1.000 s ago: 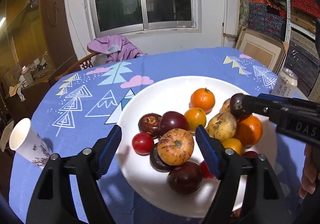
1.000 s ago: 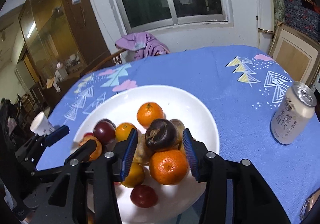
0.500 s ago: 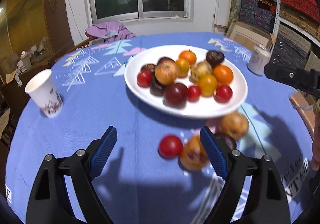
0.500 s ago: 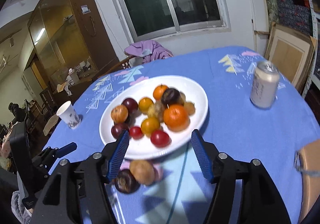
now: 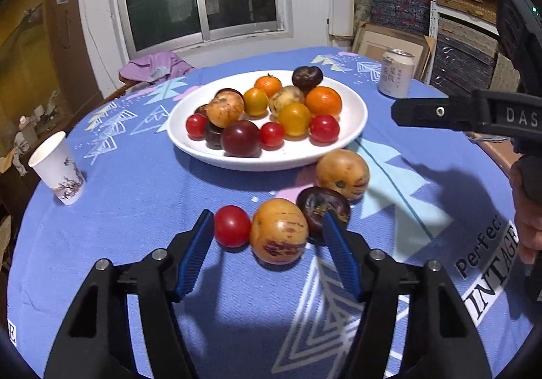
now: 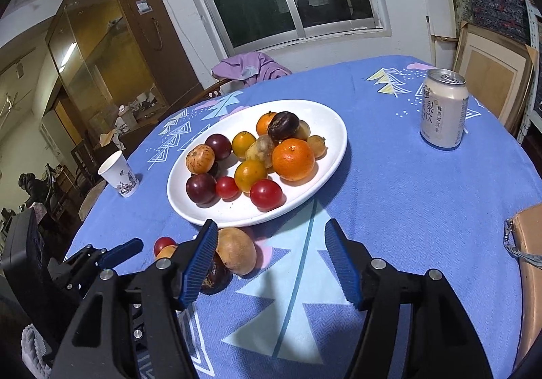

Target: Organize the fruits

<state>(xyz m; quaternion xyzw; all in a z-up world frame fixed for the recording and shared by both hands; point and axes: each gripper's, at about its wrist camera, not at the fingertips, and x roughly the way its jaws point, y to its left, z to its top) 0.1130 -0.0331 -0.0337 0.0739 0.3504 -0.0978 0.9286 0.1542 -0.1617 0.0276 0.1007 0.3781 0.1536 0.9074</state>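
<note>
Fingers [image 5: 196, 255] of left gripper [image 5: 269, 252] closing, apart around loose fruits [image 5: 279, 230] beside plate [image 5: 355, 128] rim.

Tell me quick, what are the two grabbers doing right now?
Left gripper: jaws closing around a speckled tan round fruit on the cloth, not gripping it.
Right gripper: jaws open, holding nothing.

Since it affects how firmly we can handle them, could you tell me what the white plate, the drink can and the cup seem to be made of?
White plate: probably glazed ceramic; glossy, thick rolled rim, though melamine is possible.
Drink can: thin metal, likely aluminium; bare silvery lid with pull tab, printed matte body.
Cup: looks like paper; thin matte white wall with a printed pattern.
</note>
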